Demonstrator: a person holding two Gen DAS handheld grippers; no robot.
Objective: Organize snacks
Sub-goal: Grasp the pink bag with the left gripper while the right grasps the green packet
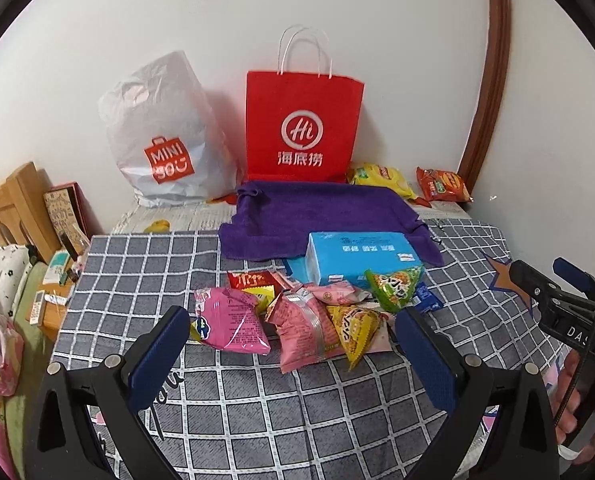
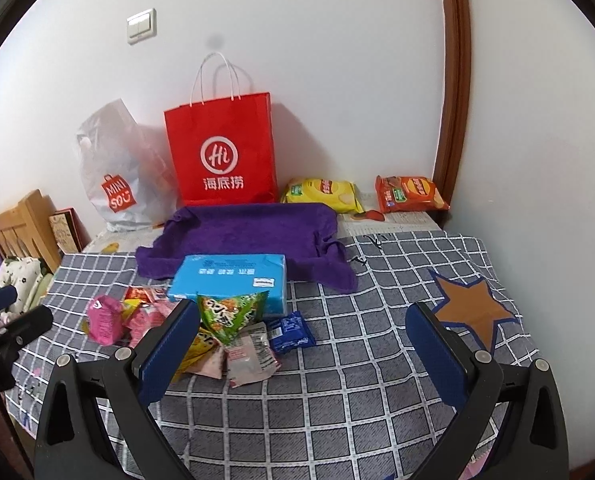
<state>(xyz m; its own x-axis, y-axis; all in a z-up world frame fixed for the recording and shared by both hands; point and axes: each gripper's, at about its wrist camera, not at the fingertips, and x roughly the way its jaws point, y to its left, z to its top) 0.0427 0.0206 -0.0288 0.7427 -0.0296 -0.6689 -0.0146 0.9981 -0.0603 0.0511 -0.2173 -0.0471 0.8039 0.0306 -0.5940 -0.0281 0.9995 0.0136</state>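
Currently both grippers, left gripper (image 1: pixel 293 332) and right gripper (image 2: pixel 303 338), gape wide, empty (nothing gripped); approach pink packet (image 1: pixel 233 320) singly, pinching its crimped edge.

Half hidden behind the left tongs' pad (image 2: pixel 169 344): yellow packet (image 2: pixel 199 350). Small print on blue box (image 1: pixel 357 258) too blurred to read. Red packet (image 1: pixel 253 281) mostly buried under pink ones.

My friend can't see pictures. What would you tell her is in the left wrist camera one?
The open left gripper hovers over a pile of small snack packets on a grey checked cloth. Behind the pile lie a blue box and a purple towel, with a red paper bag and a white plastic bag against the wall.
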